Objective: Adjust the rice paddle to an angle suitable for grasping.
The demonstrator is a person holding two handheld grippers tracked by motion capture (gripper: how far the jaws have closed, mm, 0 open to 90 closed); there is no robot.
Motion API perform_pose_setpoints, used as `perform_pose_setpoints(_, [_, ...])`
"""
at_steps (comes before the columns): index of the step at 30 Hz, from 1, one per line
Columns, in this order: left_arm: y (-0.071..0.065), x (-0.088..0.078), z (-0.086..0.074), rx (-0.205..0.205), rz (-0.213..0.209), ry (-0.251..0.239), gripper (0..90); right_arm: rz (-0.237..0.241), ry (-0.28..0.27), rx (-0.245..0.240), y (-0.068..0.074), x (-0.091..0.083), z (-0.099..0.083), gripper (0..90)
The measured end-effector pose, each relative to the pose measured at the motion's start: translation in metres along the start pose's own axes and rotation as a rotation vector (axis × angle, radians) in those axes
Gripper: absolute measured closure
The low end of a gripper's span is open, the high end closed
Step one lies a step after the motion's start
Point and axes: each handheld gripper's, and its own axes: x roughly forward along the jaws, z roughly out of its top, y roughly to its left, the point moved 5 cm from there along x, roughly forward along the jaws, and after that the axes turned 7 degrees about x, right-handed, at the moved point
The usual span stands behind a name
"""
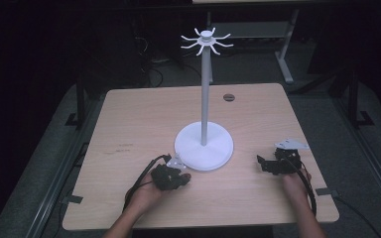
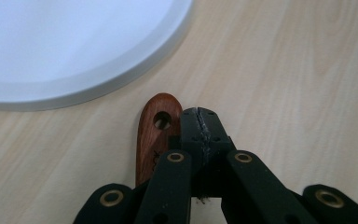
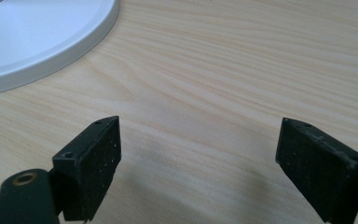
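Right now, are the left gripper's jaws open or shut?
Shut. The left gripper has its jaws pressed together with nothing between them; the brown wooden piece lies beside them on the table.

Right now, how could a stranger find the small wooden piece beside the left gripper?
Start at the white stand's round base on the table. Just off its rim, beside the shut left gripper, lies a reddish-brown wooden handle. Its rounded end has a hole.

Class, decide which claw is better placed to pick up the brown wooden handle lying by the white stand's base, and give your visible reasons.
Left. The left claw lies shut right beside the wooden handle, near the stand base. The right claw is open over bare table.
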Motion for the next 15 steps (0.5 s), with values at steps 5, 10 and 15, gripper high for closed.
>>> perform_pose_setpoints(5, [0.008, -0.003, -0.003, -0.014, 0.027, 0.015, 89.9, 0.001, 0.001, 0.002, 0.0, 0.0, 0.0, 13.5])
perform_pose_setpoints(10, [0.016, -0.006, -0.006, -0.04, 0.047, 0.011, 89.8, 0.002, 0.001, 0.0, 0.0, 0.0, 0.0, 13.5])
perform_pose_setpoints(15, [0.023, -0.009, -0.009, -0.061, 0.07, 0.012, 89.9, 0.002, 0.001, -0.002, 0.0, 0.0, 0.0, 13.5])
